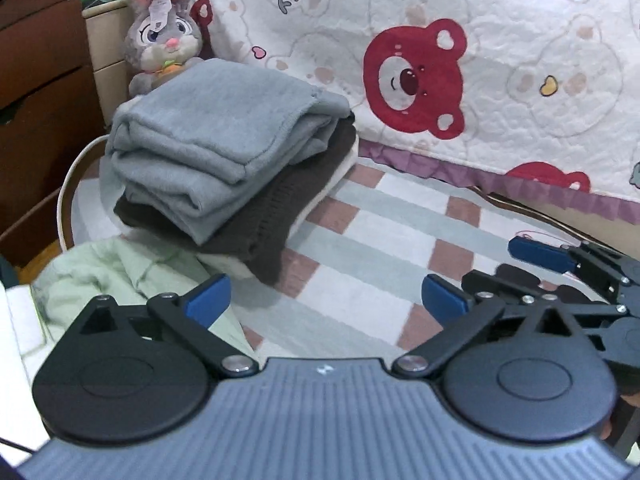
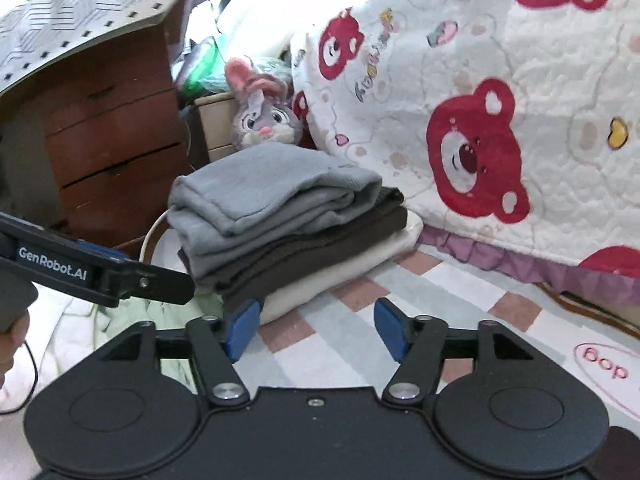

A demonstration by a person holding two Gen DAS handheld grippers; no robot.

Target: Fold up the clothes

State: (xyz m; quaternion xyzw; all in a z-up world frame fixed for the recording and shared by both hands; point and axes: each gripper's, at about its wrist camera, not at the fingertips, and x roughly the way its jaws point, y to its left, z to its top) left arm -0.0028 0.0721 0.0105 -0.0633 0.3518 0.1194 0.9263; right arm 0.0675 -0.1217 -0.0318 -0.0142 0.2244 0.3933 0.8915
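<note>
**Both hand-held grippers wide and empty in front of the folded stack**

Left wrist view: the left hand-held gripper (image 1: 326, 300) stands with its jaws spread wide, nothing between the blue pads (image 1: 210, 300). Past them lies a checked bed cover (image 1: 384, 216). Ahead and to the left of the jaws sits the stack (image 1: 224, 160) of folded clothes: a grey garment (image 1: 208, 136) on top, a brown knit (image 1: 276, 204) under it, a cream piece (image 1: 320, 188) at the bottom. A pale green cloth (image 1: 120, 272) lies crumpled just left of the left pad, below the stack. Behind the stack sits a plush rabbit (image 1: 160, 32), and a bear quilt (image 1: 440, 60) hangs across the back. The right hand-held gripper (image 1: 472, 276) shows low at the right edge, its jaws apart and empty

Right wrist view: the right hand-held gripper (image 2: 318, 330) has its jaws wide, only bed cover (image 2: 440, 300) between them. The stack (image 2: 292, 228) is just ahead, the left pad near the cream piece (image 2: 348, 272) at its base; whether it touches cannot be told. The left hand-held gripper's body reaches in from the left edge, its jaws hidden. A wooden drawer chest (image 2: 108, 152) stands beyond, left of the rabbit (image 2: 264, 116)
</note>
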